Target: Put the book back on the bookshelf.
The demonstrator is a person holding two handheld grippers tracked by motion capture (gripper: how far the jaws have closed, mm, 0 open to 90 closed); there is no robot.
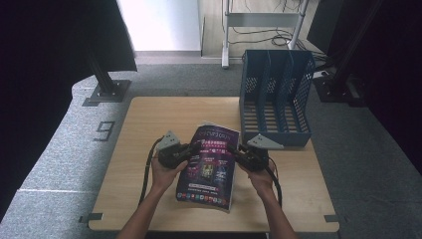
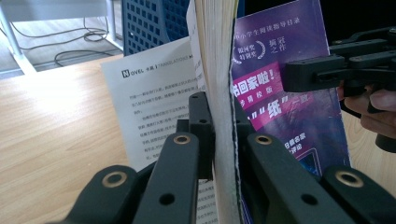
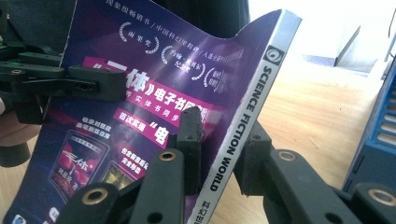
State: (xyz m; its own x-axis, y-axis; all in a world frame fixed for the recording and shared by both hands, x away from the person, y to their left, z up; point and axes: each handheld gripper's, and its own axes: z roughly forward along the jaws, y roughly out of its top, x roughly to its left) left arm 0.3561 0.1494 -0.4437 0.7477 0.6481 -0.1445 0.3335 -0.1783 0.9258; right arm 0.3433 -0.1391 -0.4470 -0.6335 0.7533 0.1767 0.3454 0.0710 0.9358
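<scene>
A purple-covered magazine [image 1: 209, 167] is held lifted over the near middle of the wooden table [image 1: 139, 144], gripped on both long edges. The left gripper [image 1: 185, 153] is clamped narrowly on the open page edge, with the pages pinched between its jaws in the left gripper view [image 2: 223, 140]. The right gripper [image 1: 238, 152] is clamped on the spine side, where "SCIENCE FICTION WORLD" is printed along the spine [image 3: 243, 116].

The step in hand is judged to be carrying the magazine toward the blue file rack [image 1: 275, 97], which stands at the far right of the table. For this to be done well, both grips should be kept firm and level, so that the loose inner pages, already seen fanning away from the cover in the left gripper view, are not let slip. The magazine should be turned upright before a slot is approached.

The long axis is seen running from near to far, leaning slightly right at the near end, the top edge pointed away from the person and the cover faced upward.
</scene>
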